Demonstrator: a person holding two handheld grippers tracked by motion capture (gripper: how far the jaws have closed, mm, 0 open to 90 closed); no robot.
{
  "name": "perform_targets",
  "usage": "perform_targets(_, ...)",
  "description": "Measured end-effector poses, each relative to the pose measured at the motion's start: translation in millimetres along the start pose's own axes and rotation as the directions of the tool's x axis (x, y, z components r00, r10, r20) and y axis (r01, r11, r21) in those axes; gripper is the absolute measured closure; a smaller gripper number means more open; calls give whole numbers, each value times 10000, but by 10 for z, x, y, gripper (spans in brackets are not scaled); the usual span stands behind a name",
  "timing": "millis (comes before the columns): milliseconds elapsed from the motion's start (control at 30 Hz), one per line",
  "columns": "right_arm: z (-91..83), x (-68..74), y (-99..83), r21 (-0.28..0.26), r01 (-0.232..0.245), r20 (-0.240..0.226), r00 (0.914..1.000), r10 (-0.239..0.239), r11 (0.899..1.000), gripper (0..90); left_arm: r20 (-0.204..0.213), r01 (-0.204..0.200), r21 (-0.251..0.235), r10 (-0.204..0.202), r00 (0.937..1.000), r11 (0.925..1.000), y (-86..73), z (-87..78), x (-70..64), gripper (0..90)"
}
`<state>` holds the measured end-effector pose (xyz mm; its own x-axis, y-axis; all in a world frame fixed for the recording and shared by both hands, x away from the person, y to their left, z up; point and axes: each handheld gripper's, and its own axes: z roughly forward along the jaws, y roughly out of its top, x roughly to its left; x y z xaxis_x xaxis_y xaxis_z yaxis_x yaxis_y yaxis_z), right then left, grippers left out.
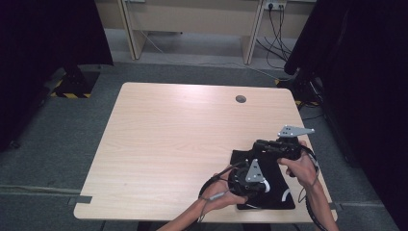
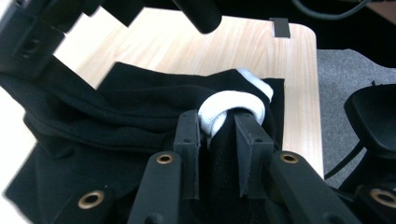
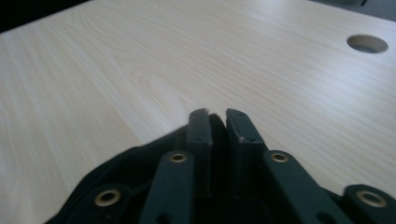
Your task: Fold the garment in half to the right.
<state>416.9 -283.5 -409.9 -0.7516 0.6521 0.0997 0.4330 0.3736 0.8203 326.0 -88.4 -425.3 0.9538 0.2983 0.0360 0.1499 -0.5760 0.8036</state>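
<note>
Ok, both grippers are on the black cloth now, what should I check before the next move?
1. Left gripper pinches black cloth by its white trim: ok.
2. Right gripper shut on the cloth's edge: ok.
3. Cloth lies on the table, near its front right corner: ok.
4. Bare tabletop beyond the right gripper: ok.
5. Trailing cables free of the cloth: cannot tell.

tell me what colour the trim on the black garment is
White: the trim on the black garment shows best in the left gripper view.
</note>
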Motion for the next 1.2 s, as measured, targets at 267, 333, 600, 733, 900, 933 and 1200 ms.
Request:
perform_targets(267,13,-28,-52,570,-526,1067,9932,463,9970,430,412,764,-1198,-719,9966,9899,-41,-141,28,349)
perform_targets(333,17,-34,-47,842,-672,1344,9894,555,9942,380,437,935,-1537,-877,9952,9837,-57,-274,34,311)
perform_targets(600,39,1,-8,1157,-1202,1686,9806,998,9860,340,-303,1996,-1150,-2043,9784,9731,-363,-410,133,199)
perform_targets(733,126,39,7,1582,-1286,2049,9742,949,9790,340,-1123,2548,-336,-2570,9599,9664,-531,-249,183,163)
perform_targets(900,245,61,-108,2670,-1089,2041,9774,543,9575,550,-1345,2843,428,-2765,9516,9578,-655,-51,150,119)
perform_targets(933,236,69,-123,2669,-858,1968,9799,328,9599,658,-1361,2837,475,-2752,9517,9577,-657,-39,151,117)
perform_targets(1200,-205,142,81,1785,514,2423,9656,-946,9826,844,-1703,2771,728,-2618,9500,9581,-671,-8,98,122)
